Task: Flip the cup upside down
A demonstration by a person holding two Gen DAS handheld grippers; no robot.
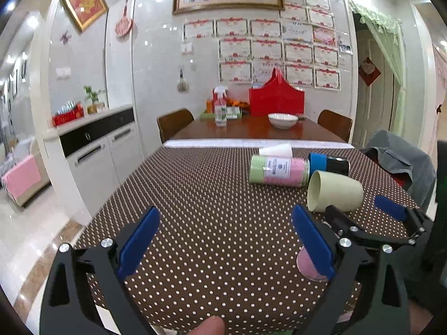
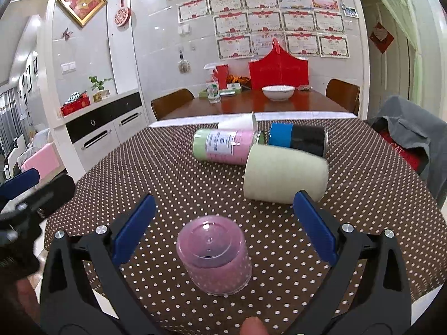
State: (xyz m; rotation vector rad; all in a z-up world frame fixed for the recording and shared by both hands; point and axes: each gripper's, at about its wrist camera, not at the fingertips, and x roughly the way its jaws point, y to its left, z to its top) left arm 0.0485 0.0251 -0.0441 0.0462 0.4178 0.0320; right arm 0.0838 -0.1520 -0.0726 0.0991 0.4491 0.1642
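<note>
A clear pink plastic cup (image 2: 215, 256) stands upside down on the dotted tablecloth (image 2: 181, 184), between the open fingers of my right gripper (image 2: 223, 226) without touching them. In the left wrist view only a pink edge of the cup (image 1: 306, 265) shows behind my left gripper's right finger. My left gripper (image 1: 223, 237) is open and empty over the cloth, to the left of the cup. The right gripper (image 1: 391, 212) also shows in the left wrist view, at the right.
A cream cup (image 2: 285, 176) lies on its side beyond the pink cup. Behind it lie a green and pink bottle (image 2: 226, 146), a blue and black can (image 2: 299, 138) and a white paper cup (image 2: 237, 124). A chair with grey cloth (image 2: 410, 136) stands at the right.
</note>
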